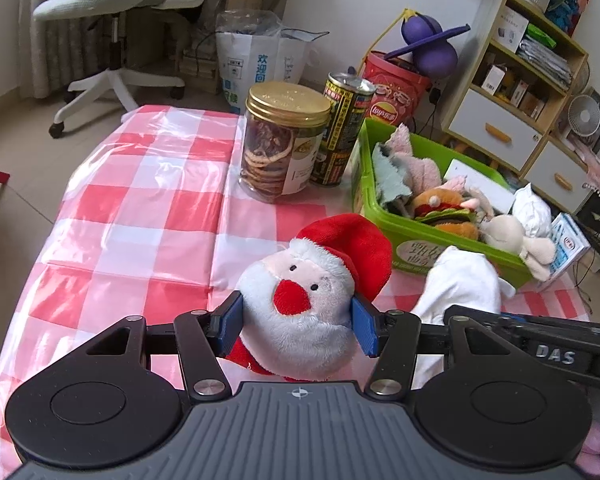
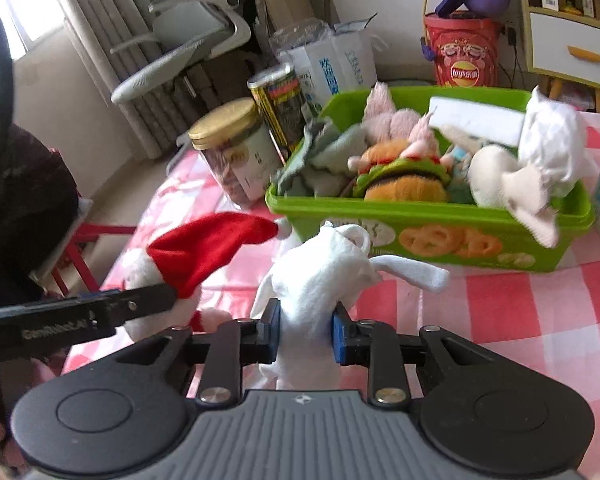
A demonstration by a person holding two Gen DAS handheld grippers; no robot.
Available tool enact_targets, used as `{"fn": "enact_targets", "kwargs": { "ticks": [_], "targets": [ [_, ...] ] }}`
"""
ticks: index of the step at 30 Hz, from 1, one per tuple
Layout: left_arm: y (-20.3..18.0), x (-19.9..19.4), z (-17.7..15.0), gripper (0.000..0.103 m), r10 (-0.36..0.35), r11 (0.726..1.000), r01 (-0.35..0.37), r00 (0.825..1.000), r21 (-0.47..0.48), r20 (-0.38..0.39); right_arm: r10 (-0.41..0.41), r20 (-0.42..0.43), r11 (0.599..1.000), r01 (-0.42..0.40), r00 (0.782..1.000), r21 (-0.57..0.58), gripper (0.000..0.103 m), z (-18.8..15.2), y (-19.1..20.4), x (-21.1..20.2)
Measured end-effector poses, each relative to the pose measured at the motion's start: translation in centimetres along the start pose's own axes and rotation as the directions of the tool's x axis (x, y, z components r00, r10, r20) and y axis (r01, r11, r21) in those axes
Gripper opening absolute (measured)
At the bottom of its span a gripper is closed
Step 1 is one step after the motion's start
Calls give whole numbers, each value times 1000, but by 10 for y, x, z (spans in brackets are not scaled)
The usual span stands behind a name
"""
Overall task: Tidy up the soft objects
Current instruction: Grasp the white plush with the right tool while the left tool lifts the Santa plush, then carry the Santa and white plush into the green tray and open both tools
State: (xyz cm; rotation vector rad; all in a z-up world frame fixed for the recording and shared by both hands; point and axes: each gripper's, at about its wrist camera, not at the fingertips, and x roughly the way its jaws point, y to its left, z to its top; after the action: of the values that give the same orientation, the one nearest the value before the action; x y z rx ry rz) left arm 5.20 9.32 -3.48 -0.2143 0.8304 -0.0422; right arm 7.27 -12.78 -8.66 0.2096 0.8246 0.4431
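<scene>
- Right now I have both tongs loaded: my left tongs (image 1: 298,326) are clamped on the plush Santa head with white beard, red nose and red felt hat (image 1: 304,300), pads pressing into its cheeks.
- My right tongs (image 2: 306,334) are squeezed narrow on the limp white cloth toy with a dangling limb (image 2: 320,276), gathered between the blue pads.
- Both toys sit just ahead of their tongs, low over the red-and-white checked plastic cloth covering the counter (image 1: 140,208); whether they touch it I cannot tell.
- I judge the step in hand as the pick-up, with the carry to the green plastic bin printed with biscuits (image 2: 428,236) still to do.
- That bin lies beyond and right of both tongs; next I must lift clear of its near wall and release above the pile.
- Count: two toys held, one bin, roughly five soft things inside it, including a plush burger (image 2: 404,176).
- Beyond the left tongs: one gold-lidded jar (image 1: 284,140), one tall can (image 1: 342,128).
</scene>
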Motion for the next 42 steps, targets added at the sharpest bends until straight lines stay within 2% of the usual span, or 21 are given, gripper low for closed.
{"fn": "enact_targets", "kwargs": {
  "ticks": [14,16,21,27,34,38,42],
  "targets": [
    [-27,-12,15,56,-76,997,77,995,-6,69,42,127,993,-56,991,108,10,24,-30,-49],
    [-35,-14,21,56,-86,996,87,993,-3,84,22,152,994,-38,988,102,10,32,-36,-55],
    [-62,-10,48,56,-111,992,103,986,67,126,-75,192,996,66,979,53,10,56,-54,-62],
    [-99,22,77,56,-153,982,134,977,131,147,-153,208,987,160,966,-21,10,84,-63,-42],
    [-121,72,80,56,-149,970,123,982,209,116,-190,204,970,216,960,-111,10,88,-68,-6],
    [-119,98,77,57,-135,967,120,989,226,52,-175,191,976,196,966,-97,10,79,-79,8],
    [-105,113,78,57,-171,975,164,985,152,37,-122,173,988,136,977,-73,10,75,-89,16]
  ]
}}
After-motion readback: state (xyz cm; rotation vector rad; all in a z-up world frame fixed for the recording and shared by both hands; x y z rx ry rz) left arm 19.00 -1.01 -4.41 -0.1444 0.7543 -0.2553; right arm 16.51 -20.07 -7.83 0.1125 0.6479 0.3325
